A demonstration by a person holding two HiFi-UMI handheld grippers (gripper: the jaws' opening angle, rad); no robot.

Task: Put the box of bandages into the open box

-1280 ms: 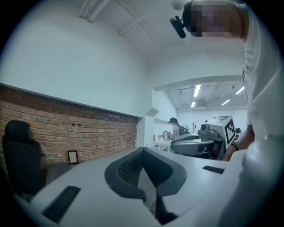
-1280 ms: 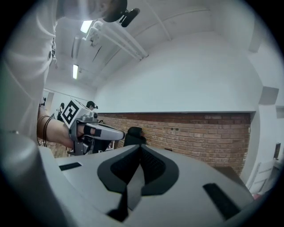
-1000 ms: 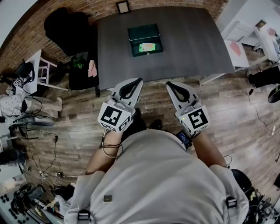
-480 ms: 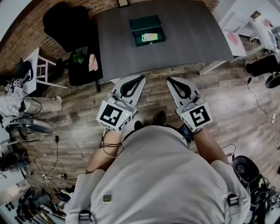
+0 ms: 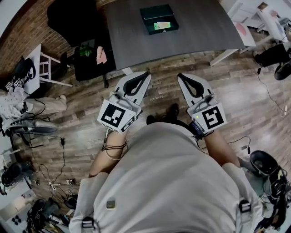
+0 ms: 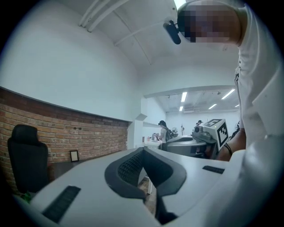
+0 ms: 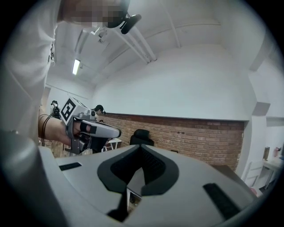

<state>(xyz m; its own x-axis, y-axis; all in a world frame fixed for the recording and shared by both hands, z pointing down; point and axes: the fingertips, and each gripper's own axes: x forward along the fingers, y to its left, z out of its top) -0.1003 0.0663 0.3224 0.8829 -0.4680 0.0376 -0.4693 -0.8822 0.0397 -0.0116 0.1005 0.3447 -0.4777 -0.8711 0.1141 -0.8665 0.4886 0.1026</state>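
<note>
Placing step is looking finished; bandage box (image 5: 162,25) is lying inside open green box (image 5: 150,11) on desk (image 5: 200,27); left tongs (image 5: 144,73) and right tongs (image 5: 181,76) are hanging closed, empty, well apart from it; next move is probably calling only for a check.

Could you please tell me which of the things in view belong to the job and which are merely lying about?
Belonging to the job:
- open box on the grey table
- box of bandages, lying inside it
- left gripper and right gripper, both shut and empty

Just lying about:
- black chair
- white stool
- cables on the floor
</note>
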